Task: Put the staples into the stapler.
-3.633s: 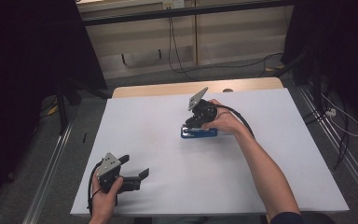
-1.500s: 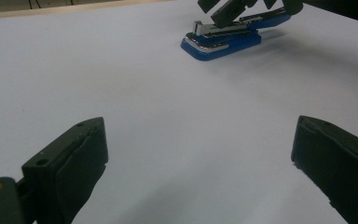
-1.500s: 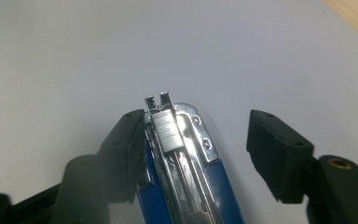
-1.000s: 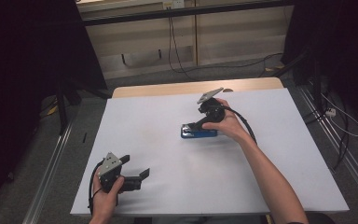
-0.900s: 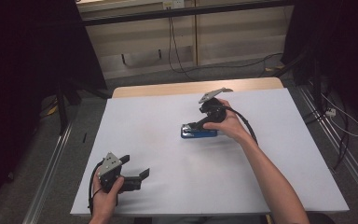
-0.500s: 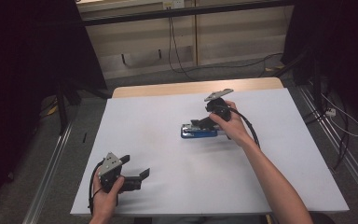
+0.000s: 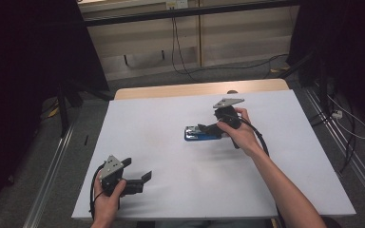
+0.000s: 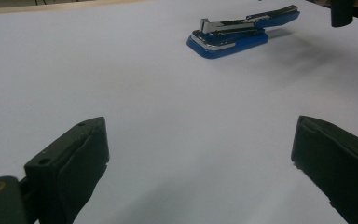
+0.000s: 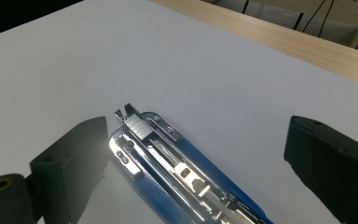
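Note:
A blue stapler (image 7: 202,133) with a chrome magazine lies flat on the white table (image 7: 171,199), a little right of centre. My right gripper (image 7: 210,128) is held low at the stapler's right end and points left along it. In the right gripper view the stapler (image 9: 168,154) runs between the wide-apart jaws, its chrome nose close beside the left jaw, and my right gripper (image 9: 198,135) is open. My left gripper (image 7: 137,169) rests open near the table's front left corner. Its own view, over my left gripper (image 8: 199,135), shows bare table and the stapler (image 8: 242,30) far off.
A strip of wooden tabletop (image 7: 199,89) shows beyond the white sheet's far edge. Cables (image 7: 342,118) lie on the floor at the right, and a metal rail (image 7: 52,166) runs along the left. Dark curtains stand on both sides.
My right gripper has shifted to the right, from above the stapler's middle to its right end, and has tilted lower. The stapler and my left gripper have stayed in place.

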`<move>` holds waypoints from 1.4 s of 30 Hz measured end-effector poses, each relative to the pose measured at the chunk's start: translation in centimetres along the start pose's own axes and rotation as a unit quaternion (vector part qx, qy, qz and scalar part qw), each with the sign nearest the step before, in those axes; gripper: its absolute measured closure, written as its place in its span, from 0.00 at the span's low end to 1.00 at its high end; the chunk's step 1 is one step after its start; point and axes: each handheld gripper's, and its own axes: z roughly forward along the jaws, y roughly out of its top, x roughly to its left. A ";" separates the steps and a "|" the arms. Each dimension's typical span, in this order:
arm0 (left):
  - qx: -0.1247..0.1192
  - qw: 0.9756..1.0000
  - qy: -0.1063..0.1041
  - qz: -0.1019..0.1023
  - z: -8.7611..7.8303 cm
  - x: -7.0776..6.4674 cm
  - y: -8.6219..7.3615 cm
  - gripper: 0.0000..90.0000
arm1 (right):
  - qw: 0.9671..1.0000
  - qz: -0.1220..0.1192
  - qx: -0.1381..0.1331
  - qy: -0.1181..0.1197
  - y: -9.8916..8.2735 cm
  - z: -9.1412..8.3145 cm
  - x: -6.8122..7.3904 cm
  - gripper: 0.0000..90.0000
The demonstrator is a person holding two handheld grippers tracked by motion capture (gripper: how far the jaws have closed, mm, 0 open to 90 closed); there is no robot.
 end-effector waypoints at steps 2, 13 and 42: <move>-0.003 1.000 0.000 -0.002 0.0 0.0 0.0 0.05 | 1.000 0.003 -0.008 -0.007 -0.2 -0.5 0.1 0.07; 0.000 1.000 0.004 -0.004 0.0 0.1 -0.1 0.05 | 0.998 0.028 -0.037 -0.044 -1.4 -2.7 -0.3 0.06; -0.021 1.000 0.012 0.009 0.0 -0.5 0.3 0.06 | 0.988 0.038 -0.101 -0.109 -5.9 -8.2 -0.4 0.05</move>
